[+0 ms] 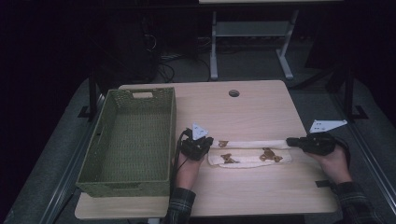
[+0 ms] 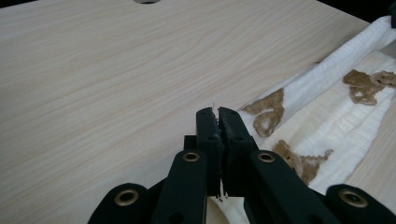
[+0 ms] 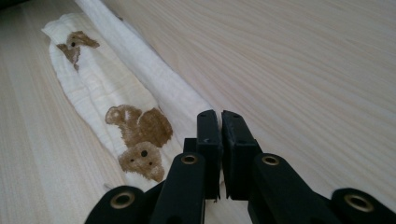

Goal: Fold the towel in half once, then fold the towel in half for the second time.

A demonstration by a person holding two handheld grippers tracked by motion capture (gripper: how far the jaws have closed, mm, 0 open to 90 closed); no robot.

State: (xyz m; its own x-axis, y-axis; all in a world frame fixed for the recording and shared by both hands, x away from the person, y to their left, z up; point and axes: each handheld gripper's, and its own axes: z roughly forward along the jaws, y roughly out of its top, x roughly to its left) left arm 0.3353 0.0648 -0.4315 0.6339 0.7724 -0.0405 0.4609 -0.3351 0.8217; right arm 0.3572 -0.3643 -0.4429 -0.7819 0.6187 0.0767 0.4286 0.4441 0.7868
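A white cloth (image 1: 250, 156) printed with brown bears lies folded into a long strip near the front of the wooden table (image 1: 252, 107). Its far edge is rolled over toward me. My left gripper (image 1: 210, 143) sits at the strip's left end. In the left gripper view its jaws (image 2: 218, 114) are pressed together, with white cloth fibres (image 2: 327, 121) showing between them. My right gripper (image 1: 289, 140) is at the strip's right end. In the right gripper view the rolled edge of the cloth (image 3: 154, 79) runs straight into the shut right gripper (image 3: 219, 116).
A large green woven basket (image 1: 123, 186) stands on the table's left side, close to my left hand. A round cable hole (image 1: 234, 93) sits near the far edge. Bare wood lies beyond the cloth. Table legs and cables stand on the dark floor behind.
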